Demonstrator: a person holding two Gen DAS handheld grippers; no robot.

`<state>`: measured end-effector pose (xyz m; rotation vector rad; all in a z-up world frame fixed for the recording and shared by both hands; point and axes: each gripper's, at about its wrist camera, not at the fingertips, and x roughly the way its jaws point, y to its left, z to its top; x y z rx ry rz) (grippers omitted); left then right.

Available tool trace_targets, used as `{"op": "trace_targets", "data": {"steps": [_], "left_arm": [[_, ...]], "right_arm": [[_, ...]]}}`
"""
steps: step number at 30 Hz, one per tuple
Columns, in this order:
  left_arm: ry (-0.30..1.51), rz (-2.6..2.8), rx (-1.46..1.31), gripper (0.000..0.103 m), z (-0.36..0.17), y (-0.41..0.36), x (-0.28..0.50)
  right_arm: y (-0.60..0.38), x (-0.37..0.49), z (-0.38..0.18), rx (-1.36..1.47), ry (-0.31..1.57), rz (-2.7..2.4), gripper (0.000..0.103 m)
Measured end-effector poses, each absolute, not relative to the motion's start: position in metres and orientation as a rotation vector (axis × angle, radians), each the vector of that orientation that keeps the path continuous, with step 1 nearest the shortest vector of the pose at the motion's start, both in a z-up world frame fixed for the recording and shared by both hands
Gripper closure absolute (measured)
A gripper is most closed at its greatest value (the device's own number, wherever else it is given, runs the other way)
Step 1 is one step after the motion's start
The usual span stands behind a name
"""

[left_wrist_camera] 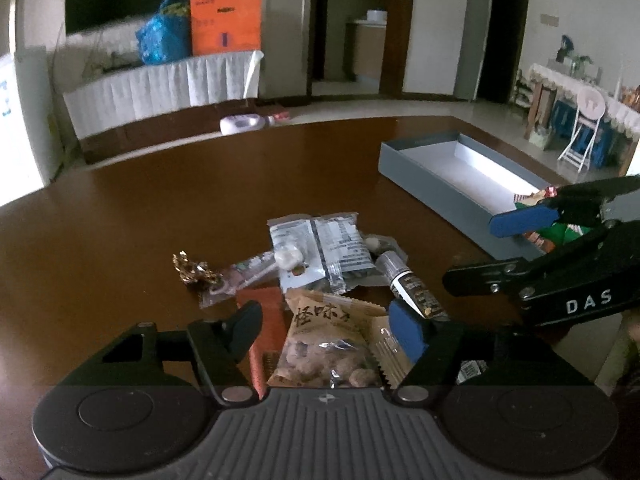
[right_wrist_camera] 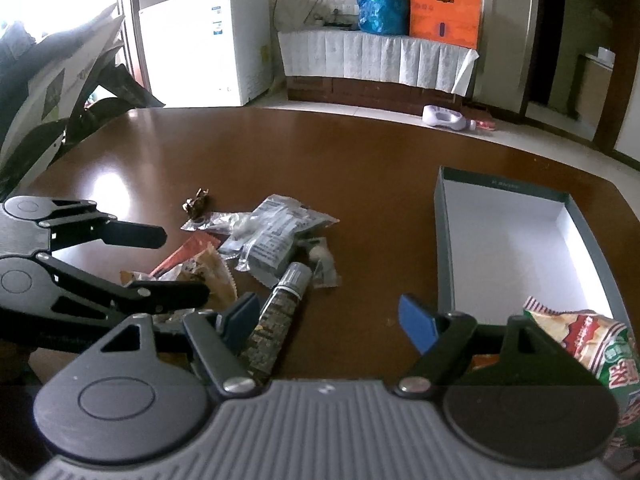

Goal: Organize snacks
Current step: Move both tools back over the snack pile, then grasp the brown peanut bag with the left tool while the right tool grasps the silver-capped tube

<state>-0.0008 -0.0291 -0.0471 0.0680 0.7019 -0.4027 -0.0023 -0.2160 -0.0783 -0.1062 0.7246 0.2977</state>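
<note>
A pile of snacks lies on the brown table (left_wrist_camera: pixel 120 220). My left gripper (left_wrist_camera: pixel 326 334) is open, its jaws on either side of a tan peanut packet (left_wrist_camera: pixel 328 344), just above it. A grey foil packet (left_wrist_camera: pixel 320 252), a dark snack stick (left_wrist_camera: pixel 416 292) and a red packet (left_wrist_camera: pixel 264 320) lie close by. My right gripper (right_wrist_camera: pixel 324 320) is open and empty above bare table, with the dark stick (right_wrist_camera: pixel 276 320) by its left finger. It also shows in the left wrist view (left_wrist_camera: pixel 472 252). A grey box (right_wrist_camera: pixel 520 240) holds a red-green bag (right_wrist_camera: pixel 592 344) at its near end.
A small gold ornament (left_wrist_camera: pixel 192 272) lies left of the pile. The box (left_wrist_camera: pixel 460 176) stands at the table's right side. Beyond the table are a cloth-covered bench with blue and orange bags (right_wrist_camera: pixel 416 8), a white freezer (right_wrist_camera: pixel 208 40) and a white bottle on the floor (right_wrist_camera: pixel 444 116).
</note>
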Motion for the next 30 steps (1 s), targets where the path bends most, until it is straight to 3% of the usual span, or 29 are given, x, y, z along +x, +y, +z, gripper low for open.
{"op": "trace_targets", "data": {"steps": [4, 22, 30], "left_arm": [[0.733, -0.407, -0.023, 0.049, -0.049, -0.019, 0.005], [0.739, -0.432, 0.104, 0.052, -0.063, -0.034, 0.000], [0.741, -0.452, 0.103, 0.053, -0.066, -0.030, -0.002]], "right_arm": [[-0.216, 0.001, -0.080, -0.099, 0.733, 0.293, 0.024], [-0.200, 0.011, -0.093, -0.140, 0.767, 0.286, 0.024], [-0.192, 0.018, -0.104, -0.150, 0.801, 0.290, 0.031]]}}
